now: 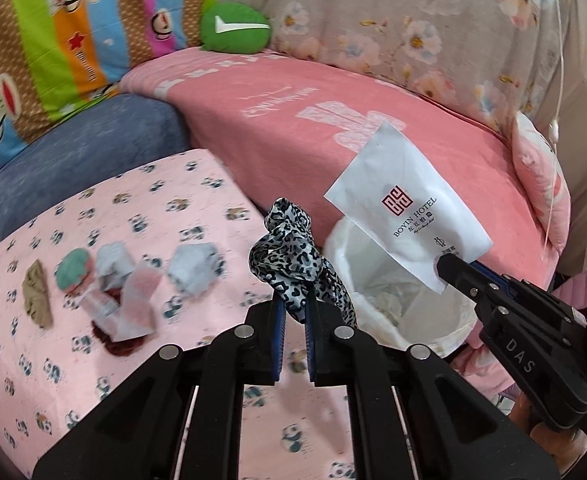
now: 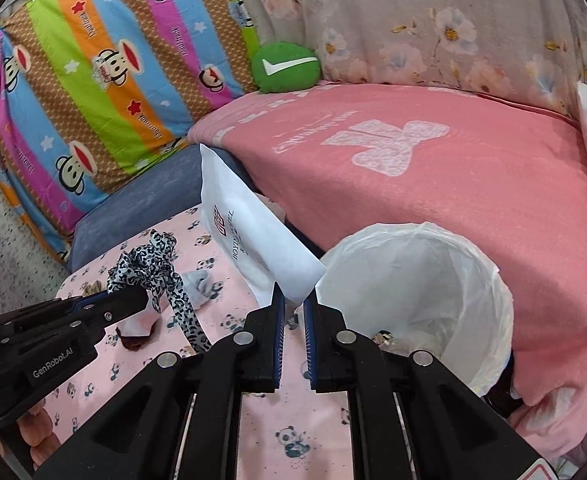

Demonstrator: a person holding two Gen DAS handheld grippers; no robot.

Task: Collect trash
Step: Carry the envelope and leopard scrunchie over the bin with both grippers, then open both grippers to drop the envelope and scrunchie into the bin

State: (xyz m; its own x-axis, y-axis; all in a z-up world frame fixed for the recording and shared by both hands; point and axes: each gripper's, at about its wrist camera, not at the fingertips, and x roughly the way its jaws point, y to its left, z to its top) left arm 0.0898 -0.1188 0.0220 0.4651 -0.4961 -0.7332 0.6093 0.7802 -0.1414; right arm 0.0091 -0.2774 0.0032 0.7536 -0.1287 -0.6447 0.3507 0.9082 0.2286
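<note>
My left gripper (image 1: 295,304) is shut on a leopard-print scrunchie (image 1: 289,246) and holds it above the panda-print table (image 1: 93,360); it also shows in the right wrist view (image 2: 149,264). My right gripper (image 2: 293,300) is shut on a corner of a white hotel paper bag (image 2: 249,236) and holds it by the rim of the white-lined trash bin (image 2: 421,292). In the left wrist view the bag (image 1: 405,208) hangs over the bin (image 1: 393,292), which has some trash inside.
Crumpled papers (image 1: 193,266), a teal scrunchie (image 1: 73,274), a tan scrunchie (image 1: 37,300) and a dark red scrunchie (image 1: 121,344) lie on the table. Behind are a pink-covered sofa (image 1: 313,128), a blue cushion (image 1: 85,160) and a green plush (image 1: 235,28).
</note>
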